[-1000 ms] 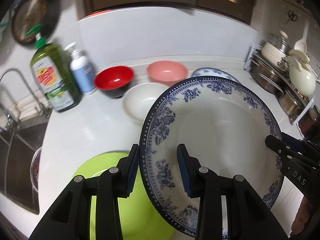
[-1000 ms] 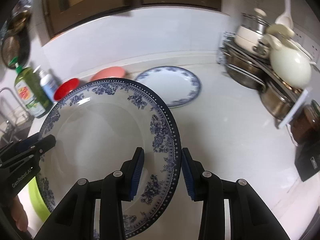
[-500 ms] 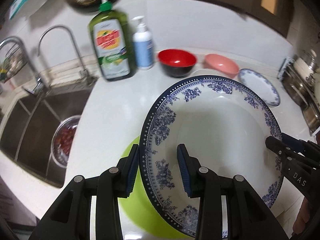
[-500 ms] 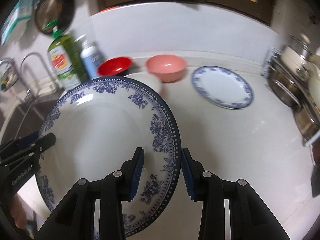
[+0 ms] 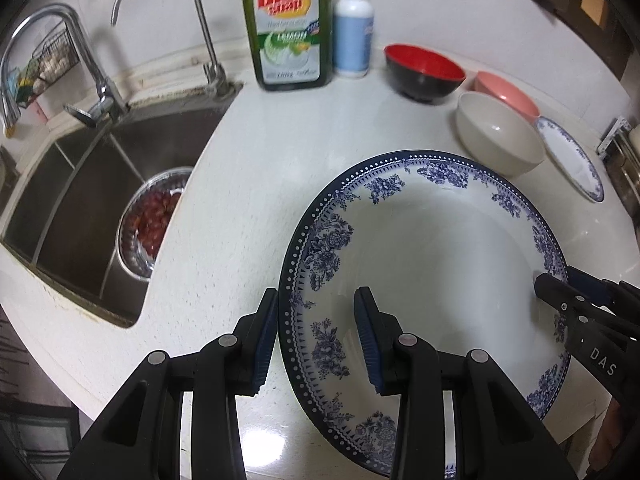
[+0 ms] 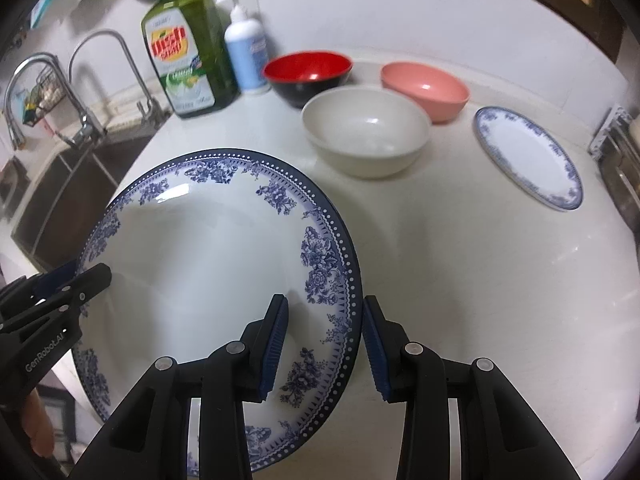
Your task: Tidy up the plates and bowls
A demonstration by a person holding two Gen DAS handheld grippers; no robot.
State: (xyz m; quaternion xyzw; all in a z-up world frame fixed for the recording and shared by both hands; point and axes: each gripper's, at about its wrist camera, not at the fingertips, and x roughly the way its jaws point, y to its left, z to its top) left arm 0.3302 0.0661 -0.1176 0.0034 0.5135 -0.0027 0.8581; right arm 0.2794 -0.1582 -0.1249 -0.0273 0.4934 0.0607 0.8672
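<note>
A large blue-and-white floral plate [image 5: 432,248] [image 6: 208,248] is held off the counter between both grippers. My left gripper [image 5: 316,340] is shut on its left rim. My right gripper [image 6: 324,344] is shut on its right rim. Each gripper also shows at the far edge in the other's view. A cream bowl [image 6: 366,132] [image 5: 498,132], a red-and-black bowl [image 6: 308,74] [image 5: 424,66], a pink bowl [image 6: 426,88] [image 5: 506,90] and a smaller blue-rimmed plate [image 6: 528,156] [image 5: 572,158] stand on the white counter beyond.
A green dish soap bottle [image 5: 286,20] and a blue pump bottle [image 5: 354,30] stand at the back. The sink [image 5: 80,184] with two taps lies to the left and holds a metal bowl of red pieces [image 5: 150,220]. Metal pots [image 6: 620,168] sit at the far right.
Both grippers have carried the plate leftward and turned toward the sink. The green plate seen under the blue plate earlier is out of view.
</note>
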